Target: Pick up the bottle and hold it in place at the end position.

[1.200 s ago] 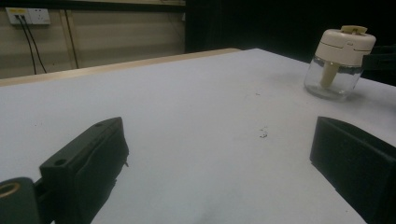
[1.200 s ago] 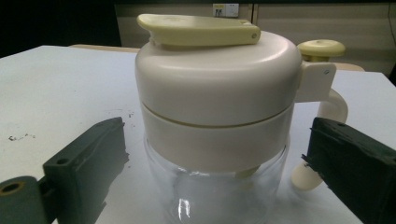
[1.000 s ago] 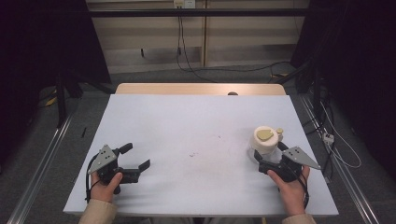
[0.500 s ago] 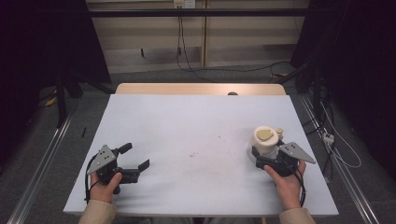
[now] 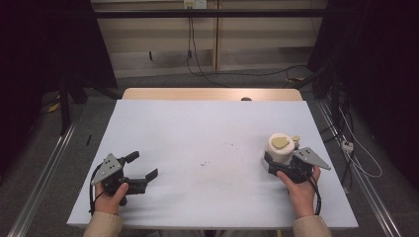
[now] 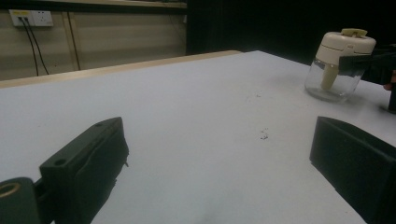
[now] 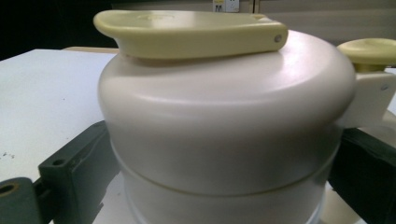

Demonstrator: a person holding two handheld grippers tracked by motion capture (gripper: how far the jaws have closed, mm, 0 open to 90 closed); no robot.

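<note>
A glass jar (image 5: 280, 148) with a cream lid and a pale yellow flip handle stands on the white table (image 5: 207, 133) at the right. My right gripper (image 5: 281, 163) has a jaw on each side of it at lid height, pressed against the jar (image 7: 224, 121). In the left gripper view the jar (image 6: 338, 60) shows far right, with a black jaw of the right gripper (image 6: 369, 60) against its lid. My left gripper (image 5: 143, 165) rests near the table's front left, open, with nothing between its jaws (image 6: 219, 163).
A small dark smudge (image 5: 202, 163) marks the tabletop's middle. The table's far edge is a wooden strip (image 5: 212, 94). Cables (image 5: 346, 143) run on the floor at the right, and a metal rail (image 5: 39, 182) lies along the left.
My right gripper has slid forward and a little left, so its jaws now sit around the jar. The left gripper has stayed where it was.
</note>
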